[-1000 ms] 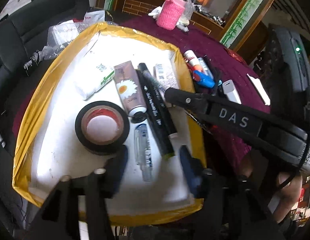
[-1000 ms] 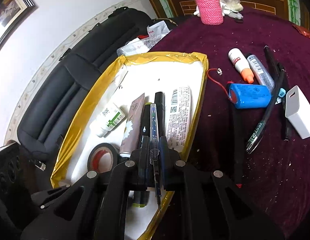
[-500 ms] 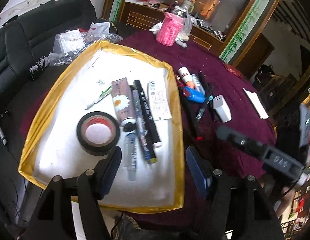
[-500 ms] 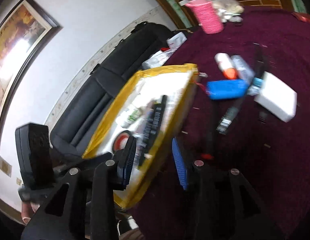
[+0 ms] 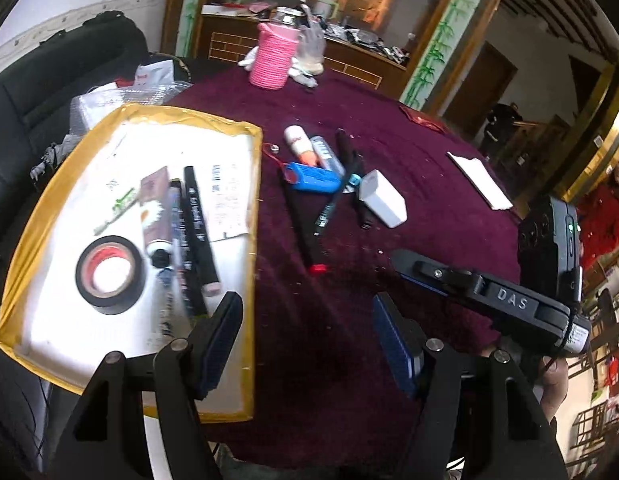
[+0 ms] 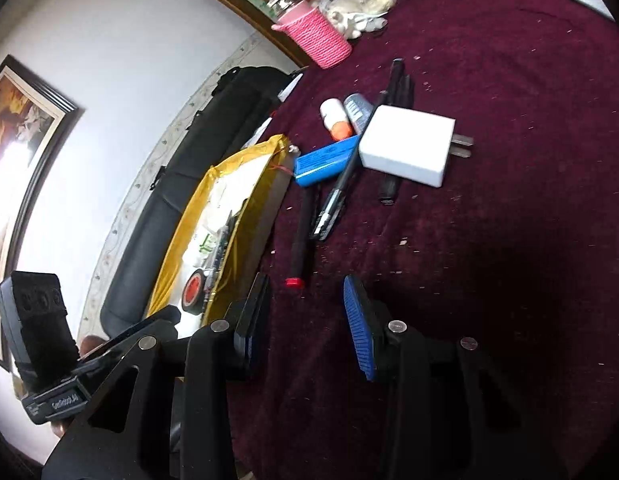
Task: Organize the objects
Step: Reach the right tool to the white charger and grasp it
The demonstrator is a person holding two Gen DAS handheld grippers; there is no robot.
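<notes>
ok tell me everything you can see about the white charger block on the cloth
The white charger block is a smooth, rounded-edge plastic wall adapter with two flat metal prongs sticking out of one end. It lies flat on the maroon tablecloth, outside the yellow-rimmed tray. It rests across dark pens, beside the blue battery pack. Neither gripper touches it.

Pens (image 5: 193, 236), tube (image 5: 155, 208) and tape roll (image 5: 109, 274) lie in the yellow-rimmed tray (image 5: 251, 240); white charger (image 5: 383, 198) on maroon cloth.

Maroon table (image 5: 421, 184): tray (image 5: 251, 184), charger (image 5: 383, 198).
</notes>
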